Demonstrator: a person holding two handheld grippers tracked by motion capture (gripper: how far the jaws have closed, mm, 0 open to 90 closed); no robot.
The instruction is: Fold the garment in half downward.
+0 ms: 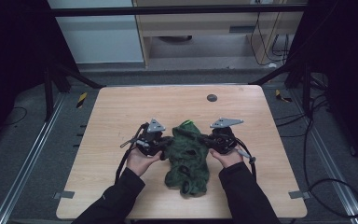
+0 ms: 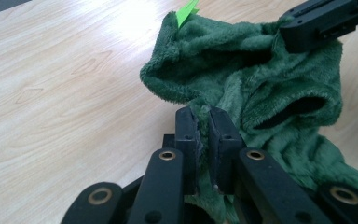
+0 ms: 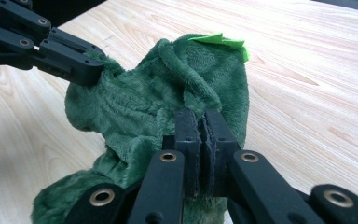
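A green fleece garment (image 1: 186, 156) is clamped at opposite edges by the left gripper (image 1: 167, 142) and right gripper (image 1: 206, 139) above a wooden table (image 1: 121, 116).

Fluffy green plush garment (image 1: 186, 158) on matt wooden table (image 1: 121, 112).

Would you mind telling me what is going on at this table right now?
A person holds a two-jaw gripper in each hand over a wooden table. Both the left gripper and the right gripper are shut on a fuzzy dark green garment, one on each side of its upper part. That part is held up, while the lower part lies bunched on the table. A bright green tag sticks out at its top.
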